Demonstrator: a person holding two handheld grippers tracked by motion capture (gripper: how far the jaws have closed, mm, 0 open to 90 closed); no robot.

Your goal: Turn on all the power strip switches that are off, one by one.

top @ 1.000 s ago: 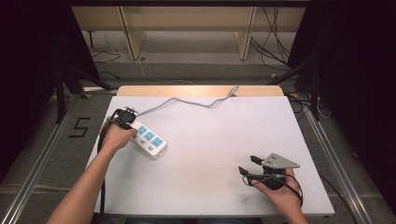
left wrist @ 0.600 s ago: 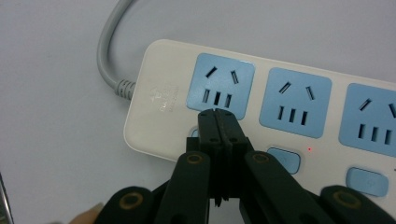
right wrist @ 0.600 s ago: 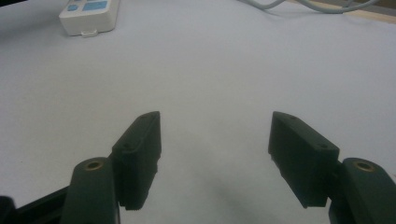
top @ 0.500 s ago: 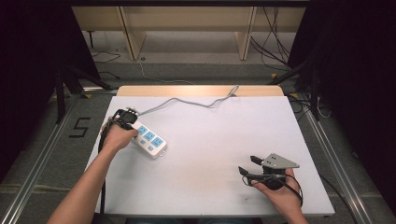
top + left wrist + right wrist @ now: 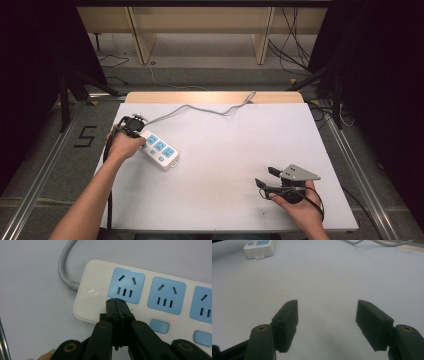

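Pressing closed left gripper [image 5: 117,305] onto power strip [image 5: 150,297].

The strip [image 5: 140,300] is smooth, slightly glossy white plastic (sockets pale blue); its cord [image 5: 62,267] looks rubbery grey; the table [image 5: 240,150] is matt white.

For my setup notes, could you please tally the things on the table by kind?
Power strip (white, blue sockets): 1
Grey cable on the strip: 1
Hand-held gripper: 2, the left hand-held gripper shut with its tips on the strip, the right hand-held gripper open
Total: 4
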